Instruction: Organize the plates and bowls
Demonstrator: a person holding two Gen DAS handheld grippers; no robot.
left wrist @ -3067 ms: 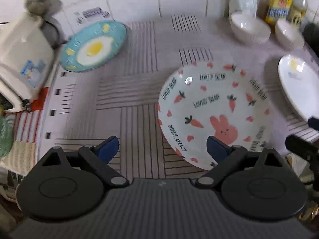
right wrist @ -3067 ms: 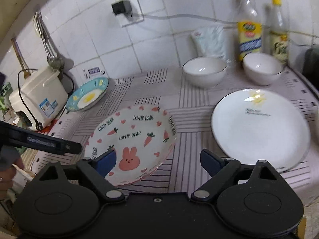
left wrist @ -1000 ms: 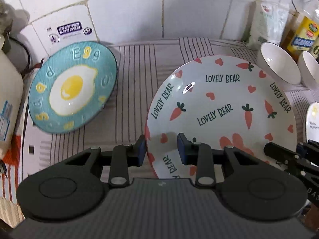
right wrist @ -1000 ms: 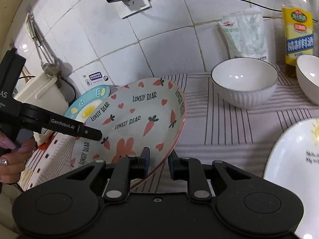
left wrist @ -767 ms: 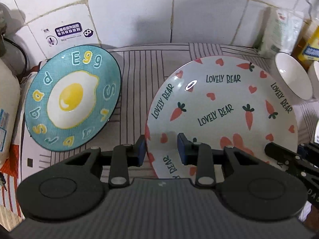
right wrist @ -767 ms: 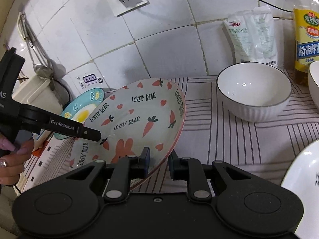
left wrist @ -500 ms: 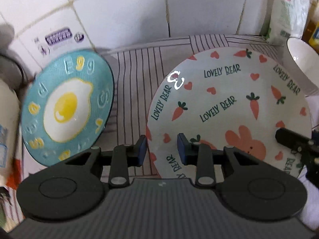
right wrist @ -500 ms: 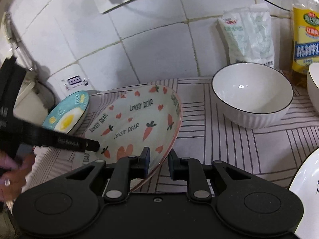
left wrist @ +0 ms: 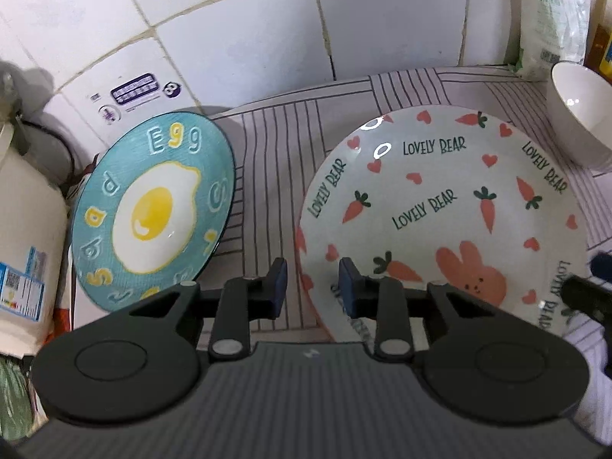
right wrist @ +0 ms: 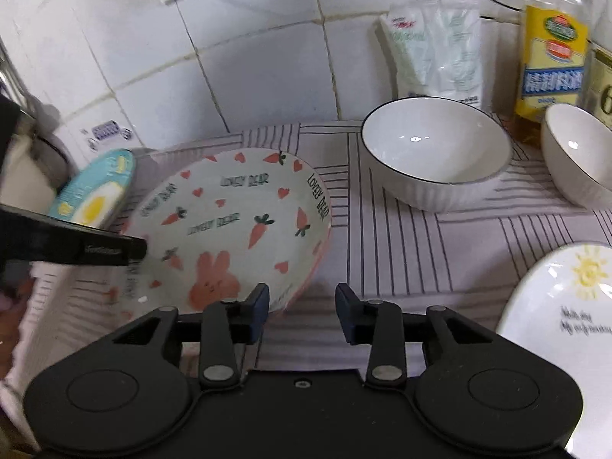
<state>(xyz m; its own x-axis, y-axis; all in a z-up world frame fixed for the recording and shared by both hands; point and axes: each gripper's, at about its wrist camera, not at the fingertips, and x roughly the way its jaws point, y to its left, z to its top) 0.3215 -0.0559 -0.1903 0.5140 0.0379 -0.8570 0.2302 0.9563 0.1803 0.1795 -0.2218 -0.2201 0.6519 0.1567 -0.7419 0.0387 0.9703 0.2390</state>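
Observation:
The carrot-and-rabbit plate (left wrist: 440,206) lies on the striped mat next to the teal egg plate (left wrist: 153,206), which leans toward the wall. My left gripper (left wrist: 311,287) straddles the rabbit plate's near-left rim with its jaws partly open. In the right wrist view the rabbit plate (right wrist: 229,225) sits low on the mat and my right gripper (right wrist: 302,308) is open, its left finger by the plate's near-right rim. The egg plate (right wrist: 95,191) shows behind it.
Two white bowls (right wrist: 432,153) (right wrist: 577,157) stand at the back right before a yellow-labelled bottle (right wrist: 550,61) and a white pouch (right wrist: 436,46). A large white sun plate (right wrist: 562,321) lies at the right. A cream appliance (left wrist: 26,237) stands left. Tiled wall behind.
Both grippers, shut on the rabbit plate's rim half a second ago, have opened. The plate has come down onto the mat beside the egg plate.

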